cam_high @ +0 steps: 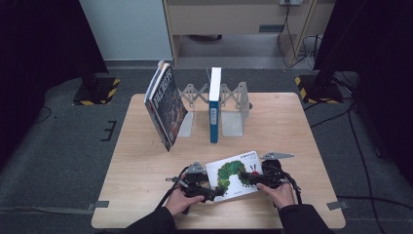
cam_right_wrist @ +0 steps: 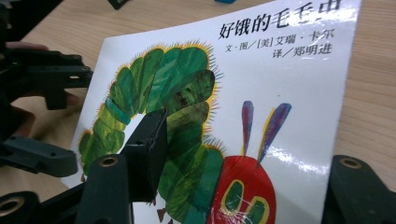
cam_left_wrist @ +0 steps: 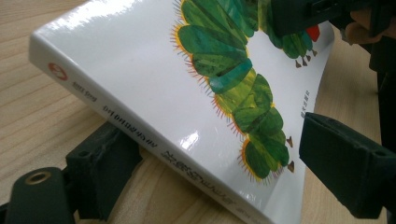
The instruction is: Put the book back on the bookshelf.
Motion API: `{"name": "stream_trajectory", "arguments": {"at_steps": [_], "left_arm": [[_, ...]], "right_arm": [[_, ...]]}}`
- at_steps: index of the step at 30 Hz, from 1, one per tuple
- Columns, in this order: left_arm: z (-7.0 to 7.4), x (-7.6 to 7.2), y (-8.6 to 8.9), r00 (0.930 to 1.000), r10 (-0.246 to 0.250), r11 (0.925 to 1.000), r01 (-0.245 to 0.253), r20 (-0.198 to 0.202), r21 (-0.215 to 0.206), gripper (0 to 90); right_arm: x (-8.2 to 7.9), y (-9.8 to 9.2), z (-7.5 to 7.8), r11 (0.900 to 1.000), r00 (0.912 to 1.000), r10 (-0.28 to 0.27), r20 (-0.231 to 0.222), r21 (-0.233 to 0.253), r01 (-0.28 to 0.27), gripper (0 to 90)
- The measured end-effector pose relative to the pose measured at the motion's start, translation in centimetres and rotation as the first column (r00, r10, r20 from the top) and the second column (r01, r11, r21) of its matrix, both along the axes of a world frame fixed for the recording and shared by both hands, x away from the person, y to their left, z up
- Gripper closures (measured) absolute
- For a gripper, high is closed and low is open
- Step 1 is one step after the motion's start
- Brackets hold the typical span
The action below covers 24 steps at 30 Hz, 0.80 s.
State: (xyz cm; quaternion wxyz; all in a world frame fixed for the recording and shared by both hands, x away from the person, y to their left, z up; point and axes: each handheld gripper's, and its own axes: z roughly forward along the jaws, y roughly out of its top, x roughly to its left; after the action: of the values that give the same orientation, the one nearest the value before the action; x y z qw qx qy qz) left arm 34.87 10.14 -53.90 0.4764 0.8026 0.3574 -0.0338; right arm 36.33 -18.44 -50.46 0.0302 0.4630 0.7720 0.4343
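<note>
The glossy white picture book with a green caterpillar (cam_right_wrist: 243,121) carries black Chinese print at its top edge — title 好饿的毛毛虫, beneath it 文·图/[美]艾瑞·卡尔, 译/郑明进. Its spine lettering is too blurred to read.

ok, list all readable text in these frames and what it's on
"好饿的毛毛虫" – title on the caterpillar book cover, top edge cut off.
"文·图/[美]艾瑞·卡尔" – cover, line below the title.
"译/郑明进" – cover, next line.
Spine print on the same book, left gripper view: too skewed to read.
Cover of the leaning dark book and spine label of the upright blue book: too small.
</note>
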Motion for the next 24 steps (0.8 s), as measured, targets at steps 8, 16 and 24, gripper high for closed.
{"name": "stream_trajectory", "arguments": {"at_steps": [8,16,24], "left_arm": [[0.0,0.2,0.2,0.9998,0.017,0.9998,-0.017,-0.007,-0.009,11.0],[-0.1,0.4,0.5,0.9996,0.023,0.9994,-0.024,-0.018,-0.025,11.3],[-0.1,0.5,0.7,0.999,0.035,0.9987,-0.036,-0.026,-0.036,10.1]], "right_arm": [[-0.1,0.5,0.0,0.999,0.9991,0.04,0.014,0.004,-0.04,40.4],[-0.3,1.1,-0.1,0.997,0.9975,0.07,0.013,0.014,-0.07,40.1],[-0.5,1.6,-0.2,0.993,0.9932,0.116,-0.009,0.036,-0.116,40.7]]}}
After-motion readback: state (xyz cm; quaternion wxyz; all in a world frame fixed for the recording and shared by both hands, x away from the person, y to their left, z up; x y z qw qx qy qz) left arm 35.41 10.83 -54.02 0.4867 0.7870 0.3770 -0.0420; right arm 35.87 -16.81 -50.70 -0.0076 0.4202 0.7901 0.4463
